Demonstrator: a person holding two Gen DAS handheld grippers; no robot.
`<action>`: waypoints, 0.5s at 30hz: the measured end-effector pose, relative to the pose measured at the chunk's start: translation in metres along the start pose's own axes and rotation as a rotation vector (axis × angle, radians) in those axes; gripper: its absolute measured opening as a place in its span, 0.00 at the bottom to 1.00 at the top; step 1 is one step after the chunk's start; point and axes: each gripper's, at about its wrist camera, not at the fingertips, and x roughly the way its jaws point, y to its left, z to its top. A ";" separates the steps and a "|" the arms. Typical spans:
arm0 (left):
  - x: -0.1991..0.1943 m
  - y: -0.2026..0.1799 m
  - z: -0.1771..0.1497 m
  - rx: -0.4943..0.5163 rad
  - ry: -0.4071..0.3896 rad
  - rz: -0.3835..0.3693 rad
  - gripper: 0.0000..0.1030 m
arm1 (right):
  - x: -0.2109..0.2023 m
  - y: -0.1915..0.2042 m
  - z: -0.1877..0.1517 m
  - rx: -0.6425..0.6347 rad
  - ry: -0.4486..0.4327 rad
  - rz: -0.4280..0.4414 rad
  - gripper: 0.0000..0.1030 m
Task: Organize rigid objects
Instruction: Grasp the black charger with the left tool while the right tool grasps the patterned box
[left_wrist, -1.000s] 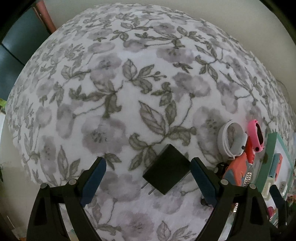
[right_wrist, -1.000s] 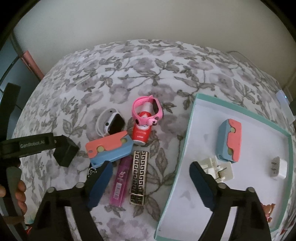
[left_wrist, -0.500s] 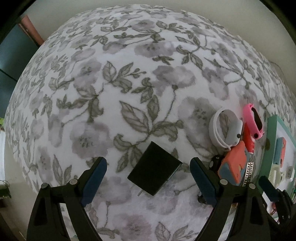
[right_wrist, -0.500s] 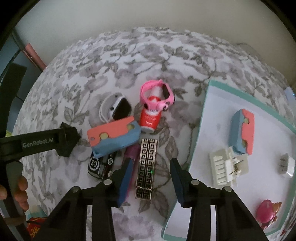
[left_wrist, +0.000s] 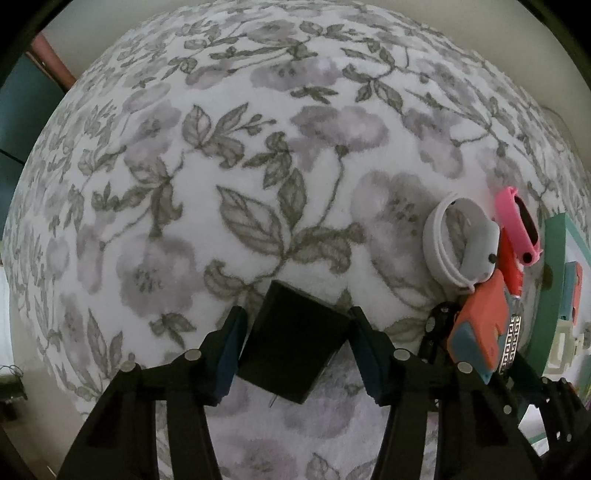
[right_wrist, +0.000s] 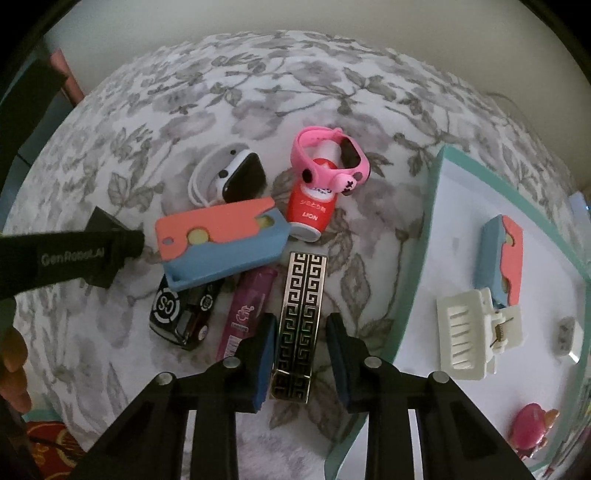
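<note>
A black power adapter (left_wrist: 291, 347) lies on the flowered cloth between the pads of my left gripper (left_wrist: 295, 317). Its jaws are closing, with thin gaps left at the adapter's sides. My right gripper (right_wrist: 301, 319) points down over a black-and-gold patterned bar (right_wrist: 301, 288). Its jaws are closing and the pads meet the bar's long edges. Beside the bar lie a purple tube (right_wrist: 247, 306), a black "CS" item (right_wrist: 181, 310) and a coral-and-blue case (right_wrist: 221, 243). A white smartwatch (right_wrist: 236, 177) and a pink watch (right_wrist: 328, 158) looped on a red bottle (right_wrist: 310, 214) lie behind them.
A teal-rimmed white tray (right_wrist: 439, 221) at the right holds a second coral-and-blue case (right_wrist: 502, 254), a white claw clip (right_wrist: 476, 332), a white plug (right_wrist: 565, 332) and a pink toy (right_wrist: 528, 428). A person's fingers (right_wrist: 14, 369) show at the left edge. Bare cloth stretches behind the objects.
Both grippers have come down closer to the cloth. The left jaws narrowed around the black adapter. The right gripper shifted left from the tray's edge and narrowed around the patterned bar.
</note>
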 end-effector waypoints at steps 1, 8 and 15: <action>0.002 0.000 0.001 -0.001 -0.002 0.000 0.56 | 0.000 -0.001 0.000 0.000 -0.003 0.000 0.29; 0.005 0.001 0.013 -0.005 -0.014 -0.004 0.56 | 0.002 0.000 0.001 -0.008 -0.012 -0.007 0.29; -0.001 -0.001 0.017 0.004 -0.020 -0.001 0.52 | -0.004 0.004 -0.006 -0.013 -0.023 -0.012 0.29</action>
